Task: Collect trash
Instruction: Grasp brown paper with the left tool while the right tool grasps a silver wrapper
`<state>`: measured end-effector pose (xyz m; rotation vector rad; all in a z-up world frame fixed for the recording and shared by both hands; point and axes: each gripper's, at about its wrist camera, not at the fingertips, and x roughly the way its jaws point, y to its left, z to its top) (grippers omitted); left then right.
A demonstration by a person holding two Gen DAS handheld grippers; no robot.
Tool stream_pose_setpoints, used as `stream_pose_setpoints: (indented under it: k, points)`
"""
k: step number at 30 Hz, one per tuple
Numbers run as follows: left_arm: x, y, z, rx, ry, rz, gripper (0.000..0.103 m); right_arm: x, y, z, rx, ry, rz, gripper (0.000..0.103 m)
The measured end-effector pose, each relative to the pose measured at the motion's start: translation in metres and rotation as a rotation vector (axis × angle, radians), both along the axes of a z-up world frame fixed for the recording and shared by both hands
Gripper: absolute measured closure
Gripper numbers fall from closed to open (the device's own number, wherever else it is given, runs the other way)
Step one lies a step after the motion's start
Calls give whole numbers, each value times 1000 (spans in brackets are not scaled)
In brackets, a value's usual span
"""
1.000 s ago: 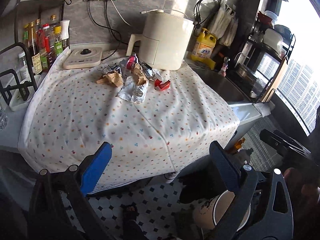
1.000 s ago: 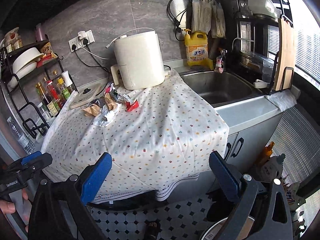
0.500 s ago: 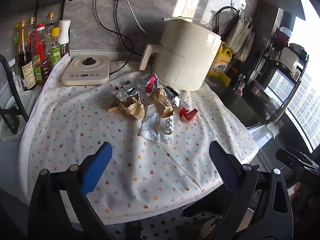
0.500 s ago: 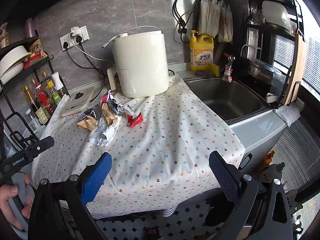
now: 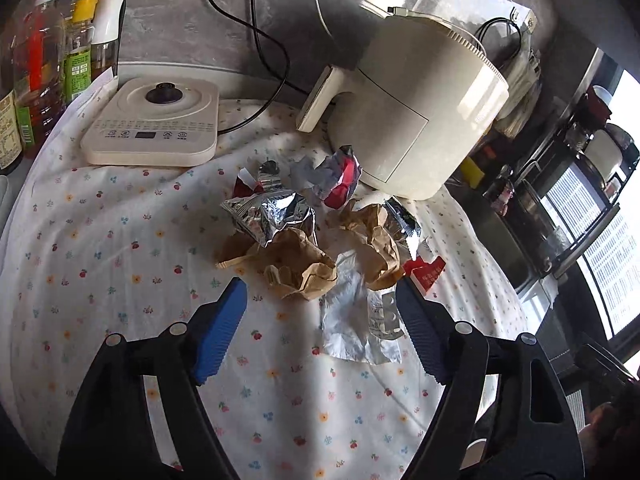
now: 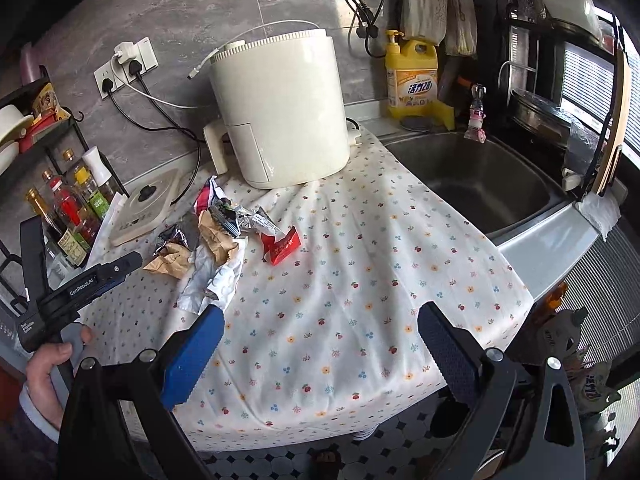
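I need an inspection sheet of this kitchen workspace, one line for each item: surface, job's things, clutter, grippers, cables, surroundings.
Surface: flowered cloth covers the counter, wrinkled.
Job's things: crumpled brown paper, foil wrapper, flat silver wrapper and red packet lie in one pile near the air fryer.
Clutter: white control base; sauce bottles; yellow detergent bottle.
Grippers: left gripper closing just before the brown paper, nothing between its fingers yet; right gripper open, empty, over the cloth.
Cables: black and white cables run from the wall sockets.
Surroundings: sink, dish rack.
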<state>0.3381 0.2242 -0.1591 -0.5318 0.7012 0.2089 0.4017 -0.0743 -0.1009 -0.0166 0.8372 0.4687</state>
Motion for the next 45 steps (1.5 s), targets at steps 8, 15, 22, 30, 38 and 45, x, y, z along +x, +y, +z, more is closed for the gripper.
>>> stream_pose_setpoints:
  k: [8, 15, 22, 30, 38, 45]
  points:
    - [33, 13, -29, -16, 81, -29, 64, 19, 25, -4, -16, 30, 18, 12]
    - [15, 26, -25, -12, 75, -35, 92, 39, 75, -10, -28, 61, 138, 33]
    - [-30, 50, -19, -7, 62, 29, 93, 63, 141, -23, -71, 91, 285, 59]
    - [-80, 76, -1, -18, 20, 129, 94, 87, 189, -39, -127, 98, 337, 71]
    - [-102, 81, 16, -10, -28, 169, 95, 112, 213, -51, -156, 111, 342, 71]
    - [-95, 77, 15, -8, -20, 148, 95, 117, 222, -61, -227, 94, 377, 60]
